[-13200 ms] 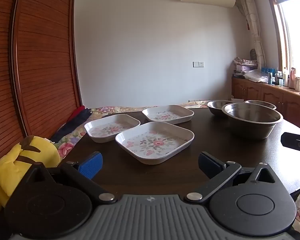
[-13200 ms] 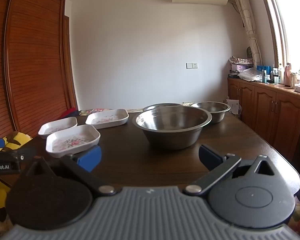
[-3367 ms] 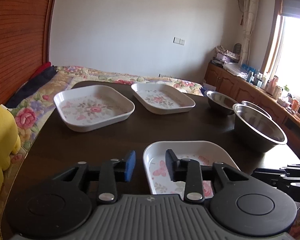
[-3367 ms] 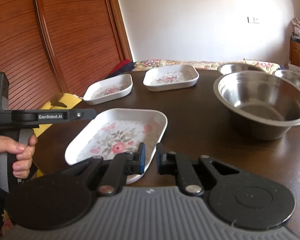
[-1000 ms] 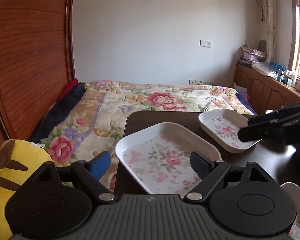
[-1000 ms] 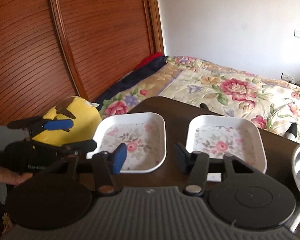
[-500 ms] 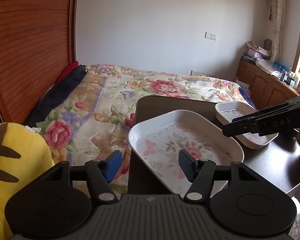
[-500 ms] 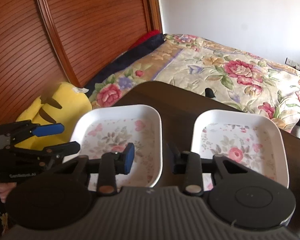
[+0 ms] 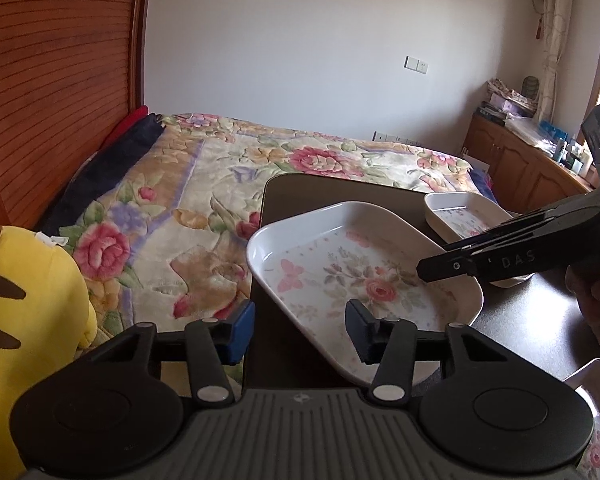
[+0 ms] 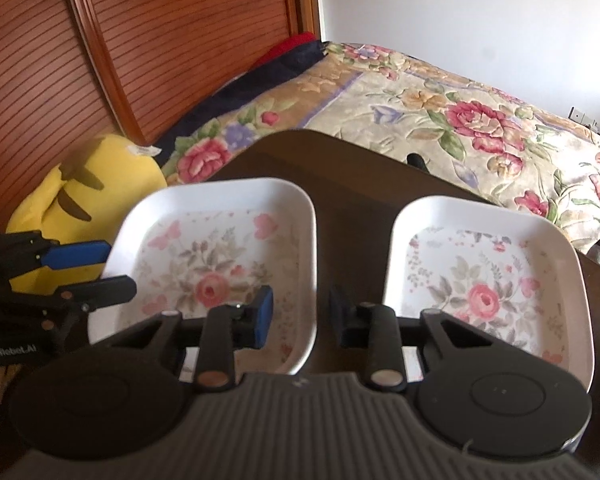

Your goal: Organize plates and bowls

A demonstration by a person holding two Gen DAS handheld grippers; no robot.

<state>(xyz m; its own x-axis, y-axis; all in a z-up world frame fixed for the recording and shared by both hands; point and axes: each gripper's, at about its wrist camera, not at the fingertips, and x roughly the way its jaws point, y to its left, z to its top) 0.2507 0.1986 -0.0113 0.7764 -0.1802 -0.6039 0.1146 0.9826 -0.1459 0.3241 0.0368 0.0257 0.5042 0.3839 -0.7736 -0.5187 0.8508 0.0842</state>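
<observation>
Plates with pink roses fill the middle of both views. In the left wrist view, our left gripper [image 9: 300,330] sits at the bottom of the frame with its two fingers spread wide, and it holds nothing. The near corner of a white floral plate [image 9: 364,280] lies between those fingers, with the blue pad [image 9: 242,332] on its left and the dark pad [image 9: 358,330] over its inside. We cannot tell if a pad touches it. This plate rests on the dark brown table [image 9: 300,192]. A second floral plate [image 9: 464,214] sits farther back at the right of the frame, partly hidden by our right gripper [image 9: 424,270], which reaches in from the right edge. A hand [image 9: 598,300] grips its handle at the right edge. In the right wrist view, the right gripper [image 10: 302,316] is at the bottom middle, with its fingers open about halfway, and it holds nothing. The right rim of the left plate [image 10: 220,256] lies between its fingers. The other plate [image 10: 484,280] sits just beside it at the right of the frame, with a strip of bare table [image 10: 348,184] between them. The left gripper [image 10: 100,272] shows at the left edge, open, with its tips at the plate's left rim. A yellow plush toy [image 10: 84,196] lies at the left, and a flowered bedspread [image 10: 440,96] fills the upper right. A wooden slatted door [image 10: 160,40] is at the upper left.
</observation>
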